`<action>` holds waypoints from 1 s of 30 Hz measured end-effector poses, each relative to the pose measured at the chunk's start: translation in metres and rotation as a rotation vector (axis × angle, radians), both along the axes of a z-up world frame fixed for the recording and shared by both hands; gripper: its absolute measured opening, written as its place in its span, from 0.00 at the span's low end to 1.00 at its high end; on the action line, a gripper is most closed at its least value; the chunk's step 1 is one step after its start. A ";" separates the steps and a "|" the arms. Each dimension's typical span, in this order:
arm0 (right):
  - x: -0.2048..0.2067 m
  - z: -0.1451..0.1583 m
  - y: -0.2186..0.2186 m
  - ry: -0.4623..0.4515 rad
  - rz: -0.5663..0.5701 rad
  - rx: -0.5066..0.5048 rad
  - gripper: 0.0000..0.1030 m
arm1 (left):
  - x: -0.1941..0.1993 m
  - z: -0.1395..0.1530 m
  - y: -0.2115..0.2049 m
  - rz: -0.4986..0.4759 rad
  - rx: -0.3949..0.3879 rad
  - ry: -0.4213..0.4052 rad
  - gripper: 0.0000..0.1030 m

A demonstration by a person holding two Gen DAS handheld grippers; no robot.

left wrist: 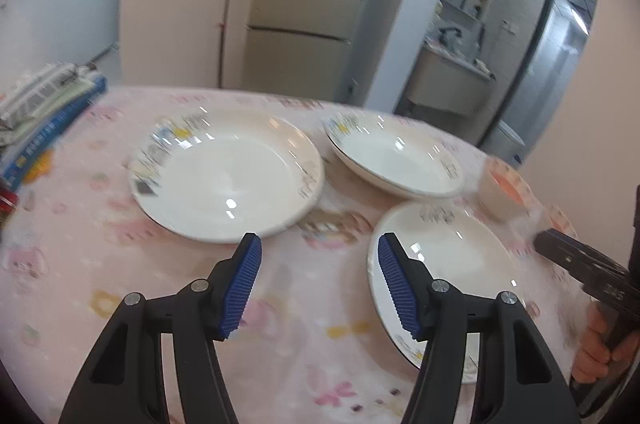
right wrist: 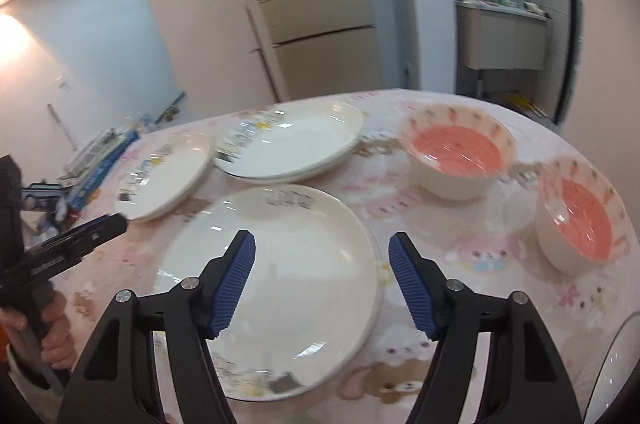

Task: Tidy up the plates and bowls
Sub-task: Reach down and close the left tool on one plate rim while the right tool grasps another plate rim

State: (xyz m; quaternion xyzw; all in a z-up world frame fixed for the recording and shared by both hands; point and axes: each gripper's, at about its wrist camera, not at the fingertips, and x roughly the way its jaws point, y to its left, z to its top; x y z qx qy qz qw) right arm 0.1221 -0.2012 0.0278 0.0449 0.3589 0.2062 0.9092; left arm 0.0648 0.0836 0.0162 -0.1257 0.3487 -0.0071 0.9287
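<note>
Three white plates with printed rims lie on a pink cartoon tablecloth: a left one point(left wrist: 226, 179) point(right wrist: 168, 175), a far one point(left wrist: 396, 155) point(right wrist: 292, 143) and a near one point(left wrist: 452, 264) point(right wrist: 272, 284). Two white bowls with coral insides stand to the right, one farther back point(right wrist: 460, 155) and one nearer point(right wrist: 580, 216). My left gripper point(left wrist: 319, 242) is open over bare cloth between the left and near plates. My right gripper point(right wrist: 322, 238) is open above the near plate's right part, with nothing gripped.
A stack of books and papers point(left wrist: 44, 119) sits at the table's left edge. A beige fridge point(right wrist: 320, 7) and a doorway stand beyond the table's far edge. A hand point(right wrist: 56, 328) holds the left gripper's handle. A pale curved rim point(right wrist: 616, 364) shows at the lower right.
</note>
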 end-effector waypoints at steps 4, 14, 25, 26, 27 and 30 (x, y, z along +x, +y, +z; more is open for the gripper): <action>0.020 0.016 0.046 0.042 0.116 0.061 0.64 | 0.003 0.017 0.038 0.112 0.018 -0.052 0.61; 0.094 -0.011 0.156 0.161 0.136 0.078 0.54 | 0.053 -0.006 0.130 0.303 0.001 0.023 0.52; 0.116 -0.054 0.191 0.274 0.099 0.074 0.42 | 0.070 -0.052 0.148 0.268 -0.123 0.065 0.41; 0.117 -0.056 0.193 0.270 0.090 0.058 0.41 | 0.071 -0.055 0.149 0.273 -0.120 0.067 0.41; 0.119 -0.059 0.195 0.270 0.084 0.049 0.40 | 0.072 -0.058 0.149 0.278 -0.116 0.073 0.41; 0.121 -0.067 0.198 0.281 0.090 0.042 0.30 | 0.075 -0.065 0.151 0.276 -0.131 0.088 0.36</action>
